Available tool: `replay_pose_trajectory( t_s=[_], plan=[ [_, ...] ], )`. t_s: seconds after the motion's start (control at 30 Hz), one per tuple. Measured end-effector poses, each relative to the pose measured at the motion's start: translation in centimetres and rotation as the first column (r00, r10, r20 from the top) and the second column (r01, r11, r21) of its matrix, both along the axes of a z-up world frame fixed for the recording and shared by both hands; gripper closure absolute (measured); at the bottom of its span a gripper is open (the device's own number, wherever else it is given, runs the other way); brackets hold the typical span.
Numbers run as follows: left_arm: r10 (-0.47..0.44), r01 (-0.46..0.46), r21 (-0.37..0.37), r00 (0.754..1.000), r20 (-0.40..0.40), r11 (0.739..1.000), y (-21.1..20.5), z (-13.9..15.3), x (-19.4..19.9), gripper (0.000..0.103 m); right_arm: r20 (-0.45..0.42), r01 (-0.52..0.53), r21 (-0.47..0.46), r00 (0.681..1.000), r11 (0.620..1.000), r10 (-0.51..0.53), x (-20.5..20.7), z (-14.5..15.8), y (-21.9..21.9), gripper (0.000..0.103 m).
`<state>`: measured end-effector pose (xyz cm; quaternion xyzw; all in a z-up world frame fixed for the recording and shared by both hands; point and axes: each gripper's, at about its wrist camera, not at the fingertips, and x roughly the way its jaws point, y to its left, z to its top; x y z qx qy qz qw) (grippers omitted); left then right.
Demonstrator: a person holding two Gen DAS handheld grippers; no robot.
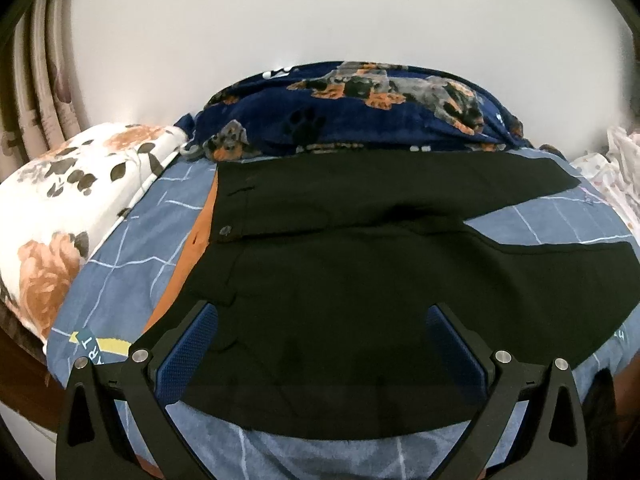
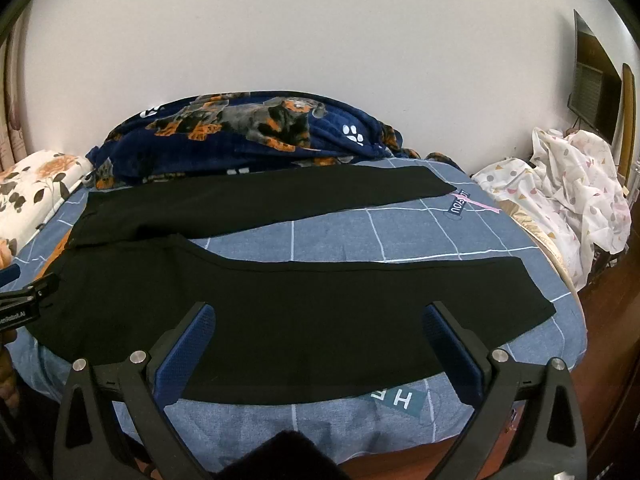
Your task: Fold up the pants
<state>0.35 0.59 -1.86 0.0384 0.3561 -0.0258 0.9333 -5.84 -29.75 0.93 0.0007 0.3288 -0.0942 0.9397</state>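
Note:
Black pants (image 1: 340,280) lie spread flat on a blue checked bed sheet (image 1: 132,240), waist to the left, both legs running right and apart. In the right wrist view the near leg (image 2: 340,308) and the far leg (image 2: 280,200) form a V. My left gripper (image 1: 320,320) hovers open over the waist and hip area, nothing between its blue pads (image 1: 188,352). My right gripper (image 2: 320,320) hangs open above the near leg, also holding nothing. The left gripper's tip (image 2: 24,296) shows at the left edge of the right wrist view.
A navy dog-print blanket (image 2: 248,132) is bunched along the far side of the bed. A floral pillow (image 1: 68,208) lies at the left. A crumpled white patterned cloth (image 2: 568,184) sits at the right. A white wall (image 2: 320,32) stands behind; dark wood shows below the bed's near edge.

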Motion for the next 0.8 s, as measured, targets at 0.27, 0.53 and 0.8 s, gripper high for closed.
replay_pose_trajectory(
  t_s=[0.27,0.53,0.8],
  plan=[
    [-0.007,0.007,0.017,1.000,0.003,1.000,-0.3,-0.2,0.2,0.000,-0.007,0.012,0.007,1.000,1.000,-0.011,0.1,-0.5,-0.3,0.000],
    [0.000,0.000,0.027,1.000,-0.023,1.000,-0.4,-0.9,0.8,0.000,-0.027,0.029,0.031,0.999,0.999,-0.028,0.6,-0.9,-1.0,0.000],
    [0.007,-0.006,0.034,0.999,-0.043,0.999,-0.1,-1.6,1.1,0.000,-0.039,0.037,0.039,0.999,0.999,-0.035,0.9,-1.2,-1.4,0.000]
  ],
)
